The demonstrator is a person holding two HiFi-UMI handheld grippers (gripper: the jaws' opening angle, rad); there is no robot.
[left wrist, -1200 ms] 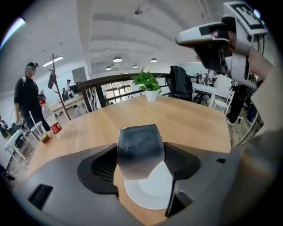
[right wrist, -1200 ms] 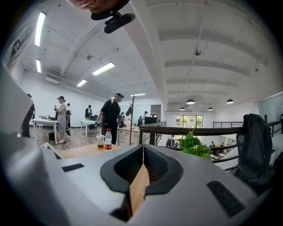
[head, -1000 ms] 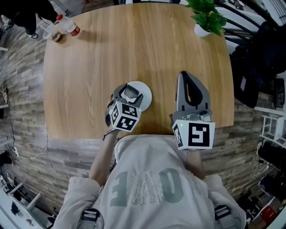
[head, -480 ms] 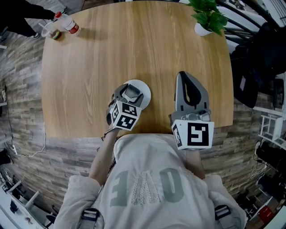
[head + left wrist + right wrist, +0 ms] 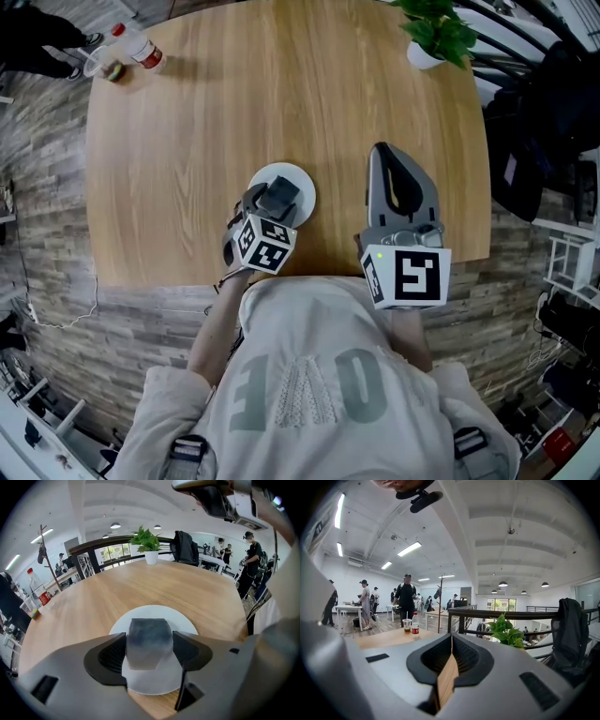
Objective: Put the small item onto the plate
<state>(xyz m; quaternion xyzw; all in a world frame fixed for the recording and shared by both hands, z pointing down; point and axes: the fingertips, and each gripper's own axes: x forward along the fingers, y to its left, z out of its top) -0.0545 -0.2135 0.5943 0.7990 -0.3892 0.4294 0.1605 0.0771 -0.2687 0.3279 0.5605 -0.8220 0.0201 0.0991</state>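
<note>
Grey block [image 5: 148,638] seems clamped by left gripper [image 5: 150,644] jaws.

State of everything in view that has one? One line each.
left claw, shut on the block
block, gripped, over the plate; contact with the plate unclear
plate, flat on the table, right way up
right claw, shut, empty
bottle, upright, capped
cup, upright, straw in
plant, upright in its pot
</note>
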